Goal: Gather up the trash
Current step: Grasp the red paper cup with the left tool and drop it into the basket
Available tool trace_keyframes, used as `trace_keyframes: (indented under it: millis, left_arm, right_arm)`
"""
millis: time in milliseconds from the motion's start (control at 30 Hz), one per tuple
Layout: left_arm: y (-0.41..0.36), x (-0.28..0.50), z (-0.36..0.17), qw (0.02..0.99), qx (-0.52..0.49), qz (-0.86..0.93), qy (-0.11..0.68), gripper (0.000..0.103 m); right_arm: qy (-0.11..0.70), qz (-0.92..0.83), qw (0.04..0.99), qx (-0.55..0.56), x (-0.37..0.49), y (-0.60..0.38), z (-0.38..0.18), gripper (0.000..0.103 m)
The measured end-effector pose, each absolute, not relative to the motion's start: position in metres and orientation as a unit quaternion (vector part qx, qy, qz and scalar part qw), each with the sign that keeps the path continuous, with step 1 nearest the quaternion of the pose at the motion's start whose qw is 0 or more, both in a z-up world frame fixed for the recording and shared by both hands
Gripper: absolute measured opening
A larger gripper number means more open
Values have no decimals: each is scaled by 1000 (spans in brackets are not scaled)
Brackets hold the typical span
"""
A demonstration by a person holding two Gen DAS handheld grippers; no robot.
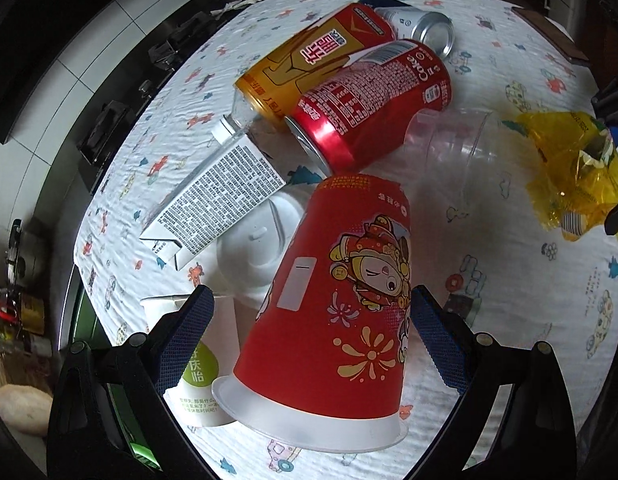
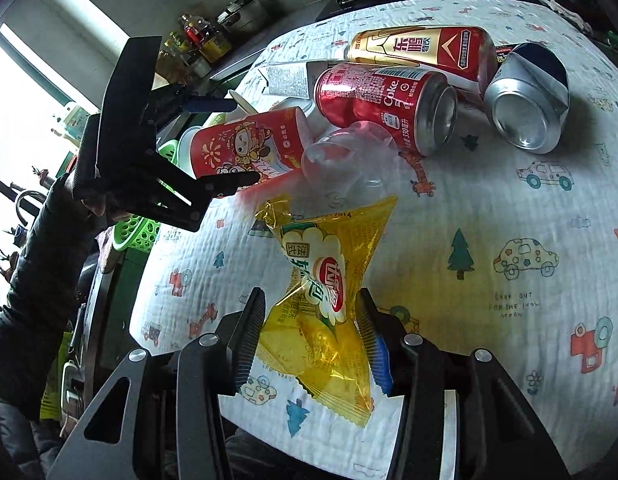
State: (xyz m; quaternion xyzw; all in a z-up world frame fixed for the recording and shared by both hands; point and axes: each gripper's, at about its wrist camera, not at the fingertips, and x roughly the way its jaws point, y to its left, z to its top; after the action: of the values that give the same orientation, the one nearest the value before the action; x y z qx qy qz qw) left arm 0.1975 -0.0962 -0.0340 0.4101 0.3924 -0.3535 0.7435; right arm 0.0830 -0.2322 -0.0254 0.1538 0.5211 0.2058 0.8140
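Both grippers angled down over the tabletop (image 2: pixel 489 208), trash pile ahead.

Right gripper (image 2: pixel 311 312): jaws clenched on the yellow wrapper (image 2: pixel 325 280), pinched at its waist, low over the cloth. Left gripper (image 1: pixel 309 320): jaws released, straddling the red cup (image 1: pixel 341 300) lying on its side, pads not touching. Sleeved hand (image 2: pixel 89 204) grips it. Cans (image 2: pixel 385 104) lie behind the cup.

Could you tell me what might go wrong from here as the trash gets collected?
1. The open left gripper straddles the red paper cup, which leans on the Coke can; lifting it may send cans rolling.
2. The right gripper pinches only the yellow wrapper's crinkled middle; it could slip free.
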Motion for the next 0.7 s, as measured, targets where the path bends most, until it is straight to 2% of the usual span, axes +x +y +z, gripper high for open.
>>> trace_keyframes:
  millis: [133,433,700]
  left_arm:
    - [-98,196,-40,734,406,-359,408,76]
    - [-84,182,-29,771,341,-347,410,73]
    - [-37,158,0,816,260,-329,399,72]
  right_arm:
    - [519,203,816,154,84,-234,-25,46]
    - [509,208,822,148,81,-231,-17,46]
    - [499,227,825,139,87,-211,-2,46]
